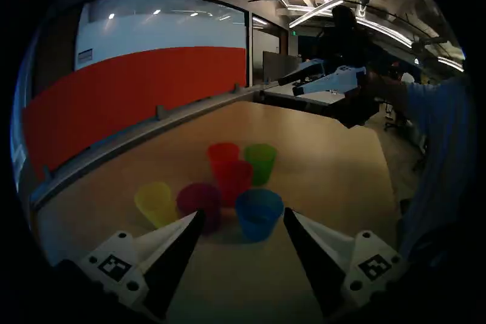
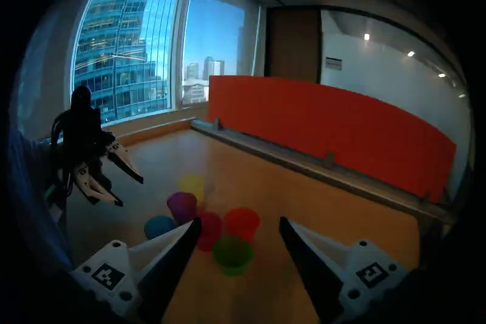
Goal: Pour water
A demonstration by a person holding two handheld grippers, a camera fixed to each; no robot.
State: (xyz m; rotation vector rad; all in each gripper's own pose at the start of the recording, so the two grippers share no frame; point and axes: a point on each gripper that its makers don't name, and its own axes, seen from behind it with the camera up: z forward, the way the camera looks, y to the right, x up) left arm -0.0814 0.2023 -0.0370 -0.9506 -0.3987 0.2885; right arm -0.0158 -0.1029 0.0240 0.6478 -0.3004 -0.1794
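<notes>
L claw (image 1: pixel 242 211) & R claw (image 2: pixel 239 220) released nr cups (image 1: pixel 232 181); skyline window (image 2: pixel 130 50) in right gripper view

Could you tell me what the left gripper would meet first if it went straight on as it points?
Probably the blue cup, just ahead between its open fingers, though depth is uncertain.

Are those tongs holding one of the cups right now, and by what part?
Nothing is held. The left tongs and right tongs both gape open and empty, clear of the coloured plastic cups.
</notes>
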